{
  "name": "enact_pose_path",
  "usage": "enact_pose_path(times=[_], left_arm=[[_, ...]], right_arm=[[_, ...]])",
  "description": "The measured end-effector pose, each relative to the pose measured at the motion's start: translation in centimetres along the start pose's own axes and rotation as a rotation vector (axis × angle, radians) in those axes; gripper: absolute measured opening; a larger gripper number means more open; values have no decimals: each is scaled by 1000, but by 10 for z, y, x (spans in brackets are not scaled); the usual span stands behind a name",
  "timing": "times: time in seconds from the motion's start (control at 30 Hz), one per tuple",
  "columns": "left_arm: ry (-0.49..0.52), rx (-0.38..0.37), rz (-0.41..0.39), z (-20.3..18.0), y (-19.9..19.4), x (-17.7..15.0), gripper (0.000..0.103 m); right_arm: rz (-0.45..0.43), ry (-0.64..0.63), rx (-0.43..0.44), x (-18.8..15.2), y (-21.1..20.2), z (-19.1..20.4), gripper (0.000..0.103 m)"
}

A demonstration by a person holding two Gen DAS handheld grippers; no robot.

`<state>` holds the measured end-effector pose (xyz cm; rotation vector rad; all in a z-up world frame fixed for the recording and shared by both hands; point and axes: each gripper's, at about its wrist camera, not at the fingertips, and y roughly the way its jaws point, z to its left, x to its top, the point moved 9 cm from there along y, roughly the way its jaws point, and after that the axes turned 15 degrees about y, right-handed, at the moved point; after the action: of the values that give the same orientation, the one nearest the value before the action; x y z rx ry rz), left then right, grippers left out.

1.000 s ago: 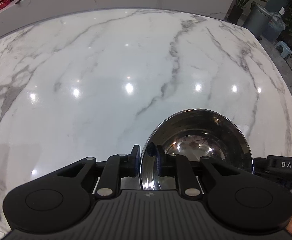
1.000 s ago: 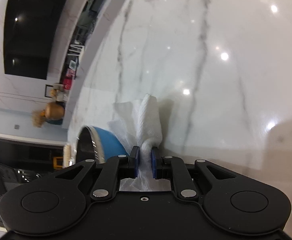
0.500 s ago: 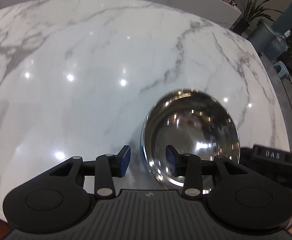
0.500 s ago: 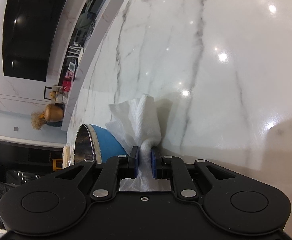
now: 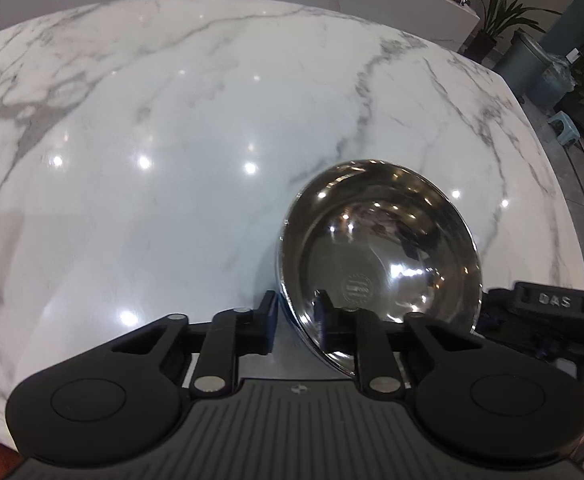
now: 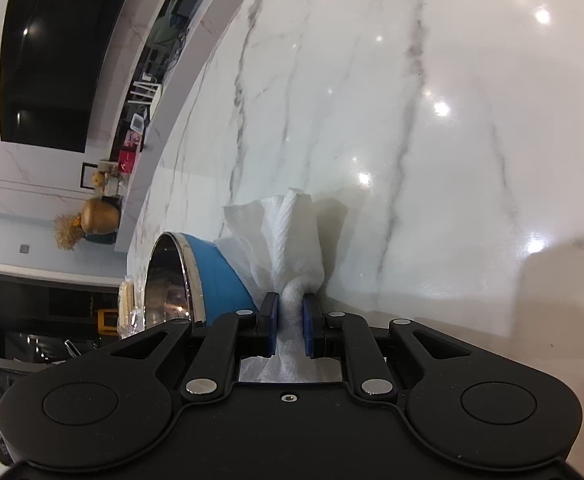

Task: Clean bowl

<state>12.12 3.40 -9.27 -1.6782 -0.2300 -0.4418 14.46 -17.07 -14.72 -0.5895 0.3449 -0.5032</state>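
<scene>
Marble counter (image 5: pixel 172 140) fills the left view: the left gripper (image 5: pixel 293 316), open wide half a second ago, has narrowed astride the bowl's (image 5: pixel 379 256) near rim, likely regripping to steady it. Right view: the right gripper (image 6: pixel 288 324) stays clamped on a paper towel (image 6: pixel 288 232), beside the bowl (image 6: pixel 212 276), seemingly ready to wipe.

Right gripper (image 5: pixel 547 308) body: I read "DAS".
Bowl (image 5: pixel 375 256) base stamp: round mark, possibly lettering, too blurred for me.
</scene>
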Motion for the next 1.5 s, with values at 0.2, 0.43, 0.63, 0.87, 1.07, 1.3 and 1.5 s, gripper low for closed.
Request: enact_pose_path(times=[0.2, 0.43, 0.63, 0.87, 1.07, 1.3, 1.5], left_arm=[[8, 4, -16, 3, 5, 10, 13], [10, 8, -27, 4, 10, 22, 12], [-7, 8, -40, 10, 15, 28, 12], [-18, 4, -51, 13, 21, 34, 13], [-27, -1, -59, 15, 24, 38, 15], [-37, -15, -66, 17, 21, 36, 15], [-26, -7, -98, 16, 3, 37, 29]], right_arm=[[-27, 25, 98, 16, -21, 21, 12], [-27, 6, 152, 27, -23, 46, 12], [-18, 35, 151, 32, -11, 42, 12], [-26, 30, 78, 36, 8, 32, 12], [-30, -10, 5, 33, 23, 23, 12], [-52, -70, -35, 30, 25, 24, 12], [-116, -166, -77, 31, 9, 35, 12]])
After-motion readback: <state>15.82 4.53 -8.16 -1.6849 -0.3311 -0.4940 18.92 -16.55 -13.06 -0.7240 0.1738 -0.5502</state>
